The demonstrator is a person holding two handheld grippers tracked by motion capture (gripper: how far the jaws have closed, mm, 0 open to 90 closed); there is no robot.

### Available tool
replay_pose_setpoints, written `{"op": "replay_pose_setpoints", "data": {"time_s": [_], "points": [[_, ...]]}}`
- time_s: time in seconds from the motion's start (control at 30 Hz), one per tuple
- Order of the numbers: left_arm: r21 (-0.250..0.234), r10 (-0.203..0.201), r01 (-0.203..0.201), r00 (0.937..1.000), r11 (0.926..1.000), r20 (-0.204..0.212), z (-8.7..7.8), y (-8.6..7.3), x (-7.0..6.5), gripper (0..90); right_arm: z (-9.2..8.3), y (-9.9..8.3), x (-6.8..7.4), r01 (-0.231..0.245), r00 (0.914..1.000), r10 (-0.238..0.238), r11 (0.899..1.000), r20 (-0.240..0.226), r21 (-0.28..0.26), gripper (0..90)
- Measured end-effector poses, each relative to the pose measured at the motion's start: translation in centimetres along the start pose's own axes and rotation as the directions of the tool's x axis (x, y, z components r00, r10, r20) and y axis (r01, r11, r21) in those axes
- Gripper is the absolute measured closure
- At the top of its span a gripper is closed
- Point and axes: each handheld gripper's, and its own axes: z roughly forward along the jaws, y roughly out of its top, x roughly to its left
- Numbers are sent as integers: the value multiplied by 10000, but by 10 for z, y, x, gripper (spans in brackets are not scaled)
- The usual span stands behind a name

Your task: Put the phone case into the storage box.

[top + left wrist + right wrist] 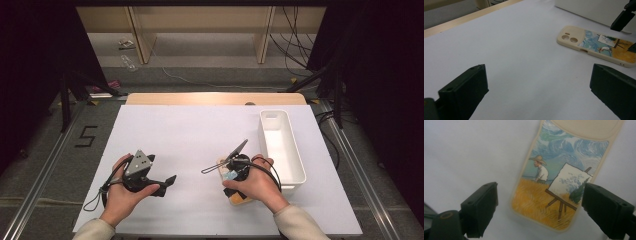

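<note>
Two handheld grippers over a matte white sheet covering the tabletop; a strip of pale wood shows along the far edge.

Phone case: flat rounded rectangle, cream rubbery rim, smooth raised camera block with two round holes at one end. Back bears a painted scene: figure in a straw hat, easel on yellow field, swirled blue sky. It lies flat, printed side up, near the front edge, right of centre, just beside the long near wall of the bin. In the high view it is mostly covered by the right hand.

Bin: white plastic, long narrow rectangle, thin smooth walls, rounded corners, slot handle in the far end wall. Stands lengthwise along the right edge.

Right gripper: jaws spread wide, released. The two black blocky pads stand on either side of the case's lower end and above it, no contact visible.

Left gripper: jaws wide apart, nothing between them, bare white sheet below. Held near the front edge, left of centre, well apart from the case. Grey three-cornered plate on top.
</note>
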Motion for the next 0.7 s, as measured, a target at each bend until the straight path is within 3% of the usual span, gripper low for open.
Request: {"op": "replay_pose_setpoints", "data": {"time_s": [0.2,0.7], "points": [[-30,-22,22,10000,10000,-3,0,0,0,10,7,5,0,-577,9948,555,9981,855,234,90],[-19,-29,29,10000,10000,9,0,0,0,10,23,14,0,-1466,9831,1434,9890,1136,207,72]]}}
